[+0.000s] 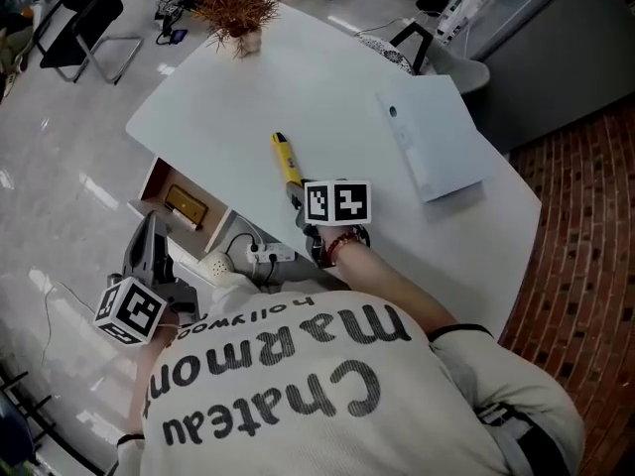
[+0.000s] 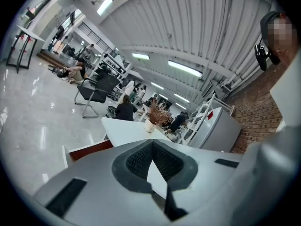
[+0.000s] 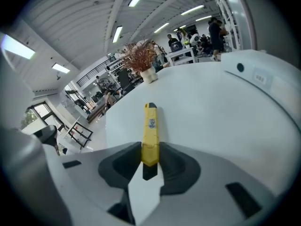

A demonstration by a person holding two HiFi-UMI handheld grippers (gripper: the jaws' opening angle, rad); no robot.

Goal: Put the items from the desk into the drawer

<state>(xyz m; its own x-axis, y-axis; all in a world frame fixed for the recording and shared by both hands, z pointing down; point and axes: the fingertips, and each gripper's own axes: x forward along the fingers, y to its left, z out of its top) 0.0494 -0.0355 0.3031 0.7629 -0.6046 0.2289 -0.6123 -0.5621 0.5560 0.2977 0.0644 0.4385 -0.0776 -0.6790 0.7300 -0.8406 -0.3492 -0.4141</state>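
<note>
A yellow utility knife (image 1: 287, 159) lies on the white desk (image 1: 327, 97), its near end between the jaws of my right gripper (image 1: 298, 198). In the right gripper view the knife (image 3: 150, 134) runs away from me, and the jaws of the right gripper (image 3: 149, 165) are shut on its dark near end. The drawer (image 1: 179, 206) stands pulled out at the desk's left side, with a gold-brown box (image 1: 186, 204) inside. My left gripper (image 1: 147, 248) hangs below the drawer, off the desk. In its own view the left gripper (image 2: 153, 166) is shut and holds nothing.
A potted dry plant (image 1: 238, 6) stands at the desk's far corner. A flat white device (image 1: 429, 132) lies on the desk's right part. A power strip with cables (image 1: 260, 254) sits under the desk edge. Chairs (image 1: 84, 23) stand on the floor at the far left.
</note>
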